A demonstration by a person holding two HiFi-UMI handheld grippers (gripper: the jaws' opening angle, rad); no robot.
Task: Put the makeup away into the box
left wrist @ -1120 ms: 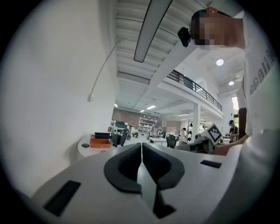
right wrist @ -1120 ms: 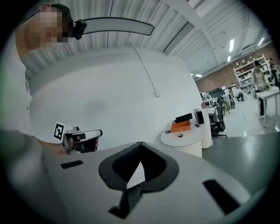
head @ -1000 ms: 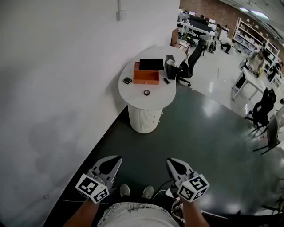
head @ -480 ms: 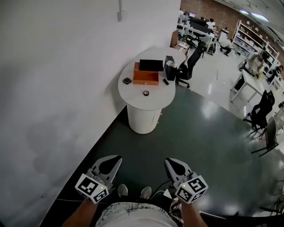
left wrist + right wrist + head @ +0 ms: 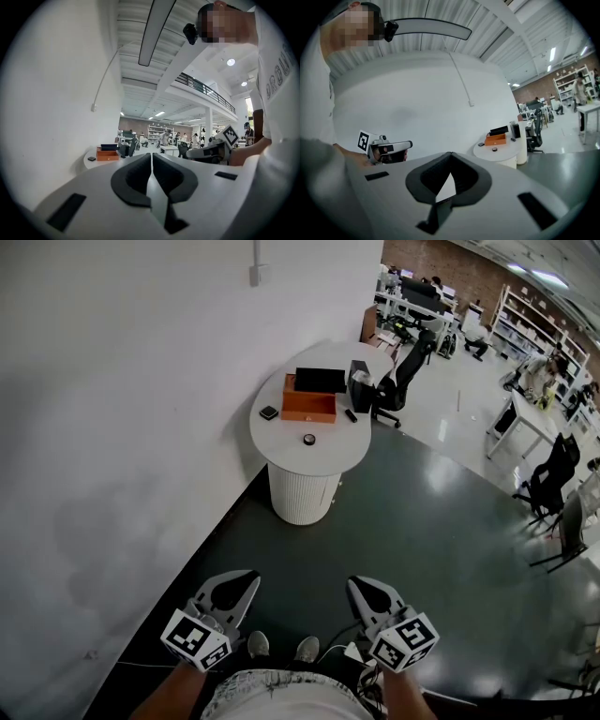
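An orange box [image 5: 309, 401] with a black lid propped behind it stands on a round white table [image 5: 281, 435] far ahead by the wall. A small dark square compact [image 5: 269, 412] lies left of the box, a round compact [image 5: 308, 438] in front of it, and a slim black stick [image 5: 350, 412] to its right. My left gripper [image 5: 246, 577] and right gripper [image 5: 357, 583] hover low near my body, both shut and empty, well short of the table. The box [image 5: 107, 155] and the table [image 5: 499, 153] show small in the gripper views.
A white wall [image 5: 122, 409] runs along the left. Dark glossy floor [image 5: 422, 549] lies between me and the table. A black office chair [image 5: 398, 376] stands behind the table, another chair [image 5: 553, 470] at right. Desks, shelves and people fill the far room.
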